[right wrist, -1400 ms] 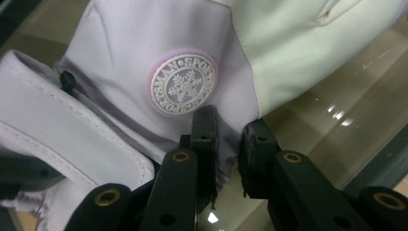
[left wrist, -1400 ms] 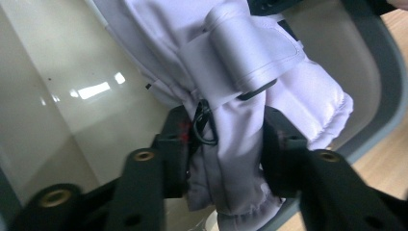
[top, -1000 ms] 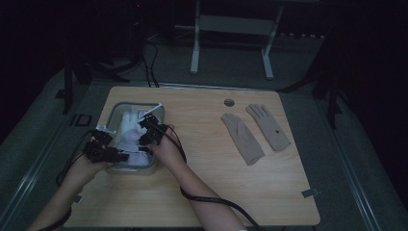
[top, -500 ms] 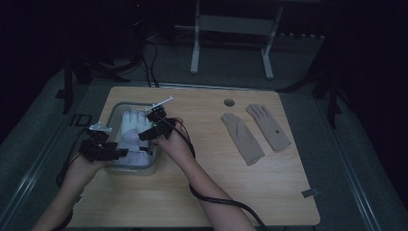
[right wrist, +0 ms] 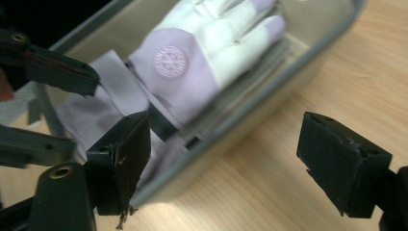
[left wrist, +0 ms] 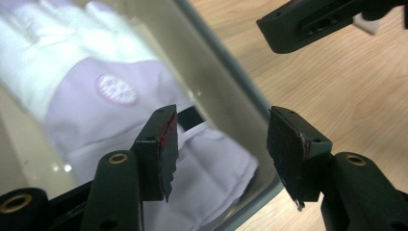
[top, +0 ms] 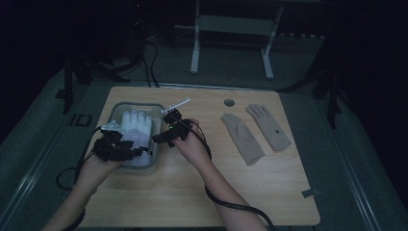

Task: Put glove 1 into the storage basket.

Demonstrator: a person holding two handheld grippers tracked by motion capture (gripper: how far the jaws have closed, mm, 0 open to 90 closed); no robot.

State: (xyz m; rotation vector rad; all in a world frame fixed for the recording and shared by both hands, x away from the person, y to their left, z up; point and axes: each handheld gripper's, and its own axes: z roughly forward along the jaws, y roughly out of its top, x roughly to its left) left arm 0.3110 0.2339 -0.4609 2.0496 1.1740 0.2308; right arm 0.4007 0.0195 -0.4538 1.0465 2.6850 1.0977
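A white and lilac glove (top: 135, 127) with a round badge lies flat in a clear grey bin (top: 117, 109) at the table's left. My left gripper (top: 138, 152) hovers over the bin's near end. In the left gripper view its jaws (left wrist: 221, 144) stand open above the glove's cuff (left wrist: 96, 96) and the bin wall (left wrist: 226, 86), nothing between them. My right gripper (top: 158, 138) is at the bin's right rim. Its jaws (right wrist: 226, 149) have just been opening and stand wide apart over the rim (right wrist: 269, 91), empty, with the glove (right wrist: 192, 62) beyond them.
Two beige gloves (top: 243, 137) (top: 268, 126) lie flat side by side on the right half of the wooden table (top: 202, 192). A small round hole (top: 229, 102) sits near the far edge. Cables trail from both grippers toward the near edge.
The right gripper has moved right, from over the glove to the bin's right rim, and lifted a little. The left gripper has shifted right and up. The glove stays in the bin.
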